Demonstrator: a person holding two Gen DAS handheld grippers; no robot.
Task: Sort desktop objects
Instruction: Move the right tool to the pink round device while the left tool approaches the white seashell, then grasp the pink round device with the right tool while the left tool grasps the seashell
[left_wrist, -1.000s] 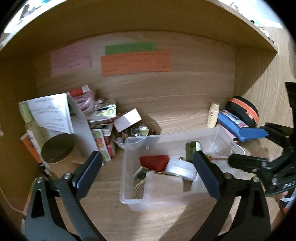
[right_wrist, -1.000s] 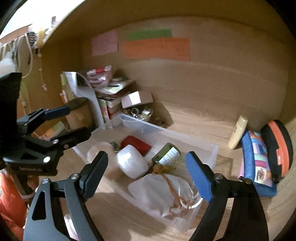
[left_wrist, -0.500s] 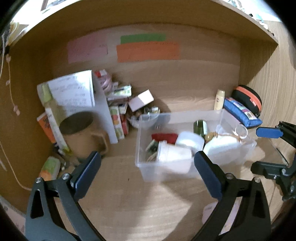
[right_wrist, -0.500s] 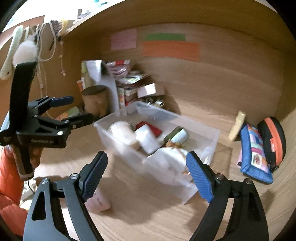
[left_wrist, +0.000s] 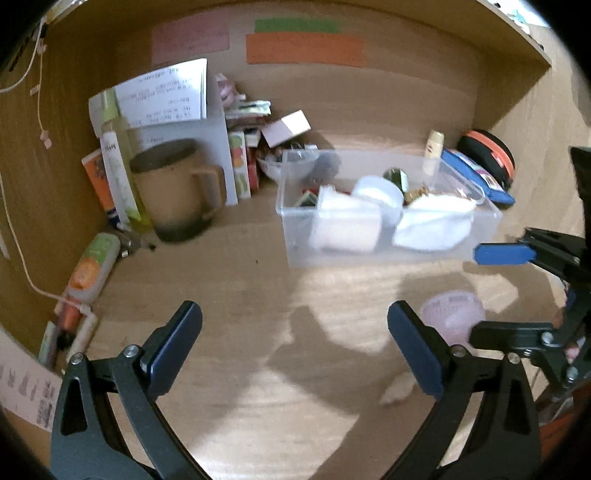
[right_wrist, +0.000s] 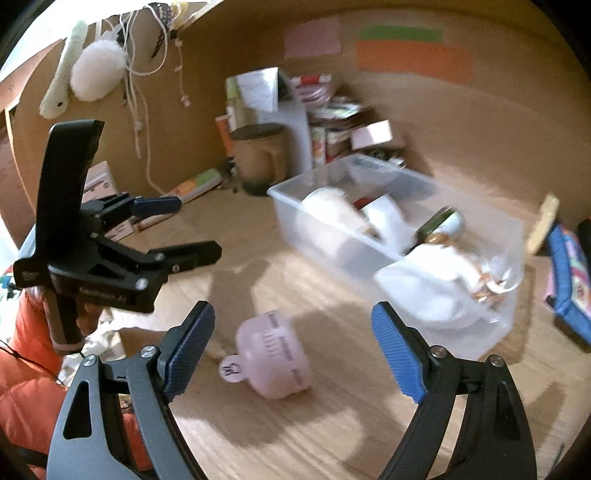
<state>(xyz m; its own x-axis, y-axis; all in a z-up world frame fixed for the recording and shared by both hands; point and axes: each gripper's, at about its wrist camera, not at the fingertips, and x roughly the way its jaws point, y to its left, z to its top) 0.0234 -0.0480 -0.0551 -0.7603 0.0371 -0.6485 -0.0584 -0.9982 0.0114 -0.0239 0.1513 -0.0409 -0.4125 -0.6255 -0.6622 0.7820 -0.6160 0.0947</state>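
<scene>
Hovering over the wooden desk (right_wrist: 332, 435), the right gripper (right_wrist: 293, 349) has its jaws wide apart and nothing between the pads, with the small pink jar (right_wrist: 273, 363) lying on its side just beyond them. Clear bin (right_wrist: 406, 254) sits farther back and right of that jar, while the left gripper (left_wrist: 295, 343), also spread and empty, hangs to the jar's left.

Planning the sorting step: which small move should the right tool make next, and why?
Probably ease the right tool down around the pink jar. The jar lies loose on the desk, outside the clear bin, just ahead of the open, empty jaws.
</scene>
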